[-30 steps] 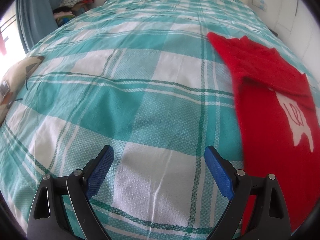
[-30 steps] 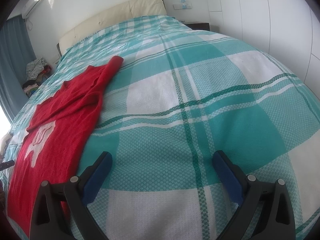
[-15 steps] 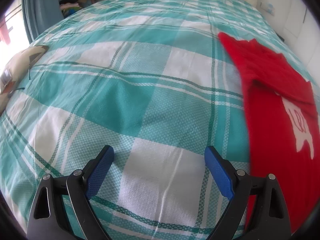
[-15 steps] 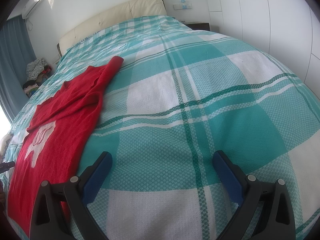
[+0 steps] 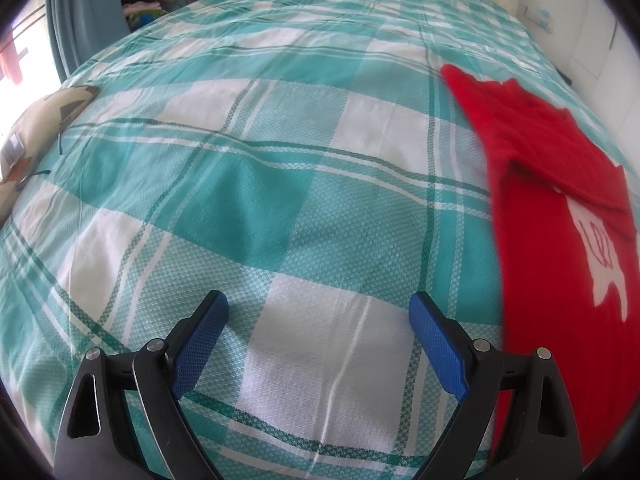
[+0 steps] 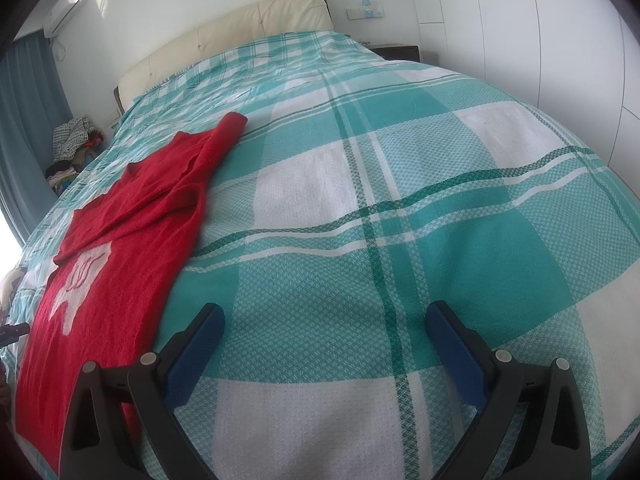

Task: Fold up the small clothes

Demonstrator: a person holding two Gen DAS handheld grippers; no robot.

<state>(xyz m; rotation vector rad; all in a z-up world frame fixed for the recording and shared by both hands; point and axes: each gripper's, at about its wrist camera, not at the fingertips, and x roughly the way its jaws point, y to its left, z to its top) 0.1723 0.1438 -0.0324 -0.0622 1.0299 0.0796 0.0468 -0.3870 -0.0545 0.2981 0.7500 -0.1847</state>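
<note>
Red sweater [image 5: 552, 216] lying flat on the checked bedspread [image 5: 280, 184], one sleeve folded across its chest above a white motif [image 5: 600, 256]. Left gripper [image 5: 318, 316], fingers spread, empty, over bare bedspread left of the sweater; this view alone shows a cushion [image 5: 36, 140] far left of the sweater. Right gripper [image 6: 324, 328], fingers spread, empty, right of the sweater [image 6: 120, 248]; only this view shows the headboard [image 6: 240, 36] and wardrobe [image 6: 540, 40] beyond.
</note>
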